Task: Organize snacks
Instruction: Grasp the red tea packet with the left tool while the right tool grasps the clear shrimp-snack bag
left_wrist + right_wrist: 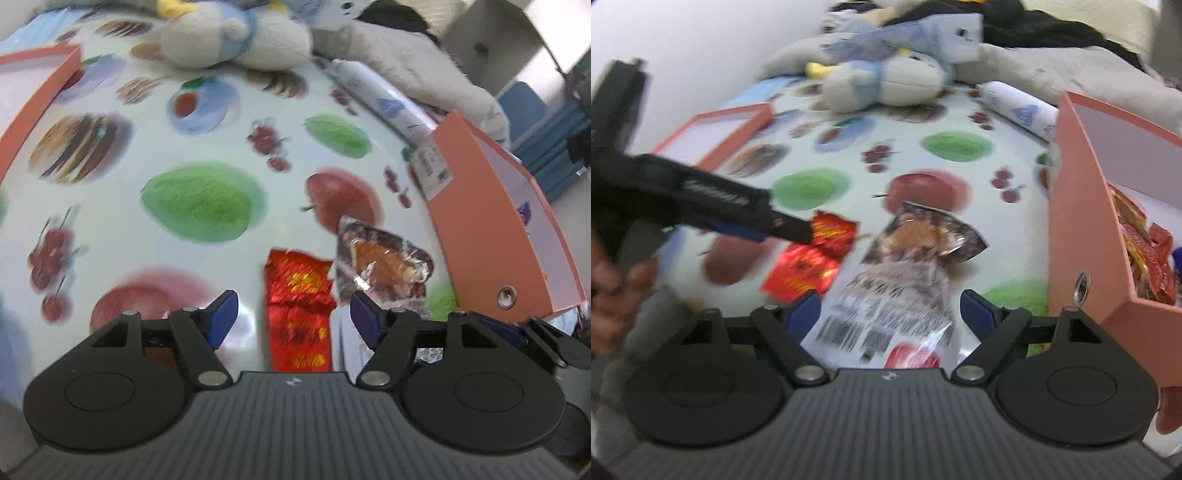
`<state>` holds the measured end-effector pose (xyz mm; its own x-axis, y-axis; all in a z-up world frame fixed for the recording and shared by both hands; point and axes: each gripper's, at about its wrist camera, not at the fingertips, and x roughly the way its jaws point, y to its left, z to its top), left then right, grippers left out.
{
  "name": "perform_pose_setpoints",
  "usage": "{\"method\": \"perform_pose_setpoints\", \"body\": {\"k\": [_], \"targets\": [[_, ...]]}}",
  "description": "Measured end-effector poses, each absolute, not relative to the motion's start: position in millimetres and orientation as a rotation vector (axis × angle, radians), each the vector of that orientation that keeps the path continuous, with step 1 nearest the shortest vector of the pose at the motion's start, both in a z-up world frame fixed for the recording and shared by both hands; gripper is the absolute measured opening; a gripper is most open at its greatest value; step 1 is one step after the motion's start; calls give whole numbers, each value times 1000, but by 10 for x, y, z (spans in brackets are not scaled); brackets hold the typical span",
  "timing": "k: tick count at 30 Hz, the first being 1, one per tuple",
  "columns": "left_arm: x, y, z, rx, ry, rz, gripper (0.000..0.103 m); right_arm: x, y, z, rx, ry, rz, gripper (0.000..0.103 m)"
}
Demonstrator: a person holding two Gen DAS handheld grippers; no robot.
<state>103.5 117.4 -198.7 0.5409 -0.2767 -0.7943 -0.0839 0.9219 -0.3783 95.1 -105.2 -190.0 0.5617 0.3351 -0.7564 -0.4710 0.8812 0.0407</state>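
A crinkly red foil snack packet [297,314] lies on the fruit-printed table [207,155] between the open left tool [291,317]; a clear wrapped pastry [905,266] lies ahead of the open right tool [886,314], orange cardboard box [1082,236] to its right.

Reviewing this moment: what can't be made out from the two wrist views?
- Orange box contents: right wrist view shows red packets only partly, behind its wall; the frame edge crops the rest.
- Print on the clear snack packet: motion-blurred, unreadable.
- Left gripper: its own view hides the red packet's near end.
- Plush toys: cropped by the top edge.
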Motion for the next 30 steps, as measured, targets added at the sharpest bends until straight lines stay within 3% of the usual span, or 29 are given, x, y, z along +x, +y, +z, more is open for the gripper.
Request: {"method": "perform_pose_setpoints", "body": {"k": [22,25,30], "targets": [[1306,896,-2153,-264,1029,-110,72,1230,-867,-2310,-214,859,447,78],[1311,860,-2166,-241,1029,-99,72,1233,-881,-2298,-242,856,430,63],[1324,816,-2194,-211,1030,-83,72,1244,-969,-2264,-225,869,431,55]]}}
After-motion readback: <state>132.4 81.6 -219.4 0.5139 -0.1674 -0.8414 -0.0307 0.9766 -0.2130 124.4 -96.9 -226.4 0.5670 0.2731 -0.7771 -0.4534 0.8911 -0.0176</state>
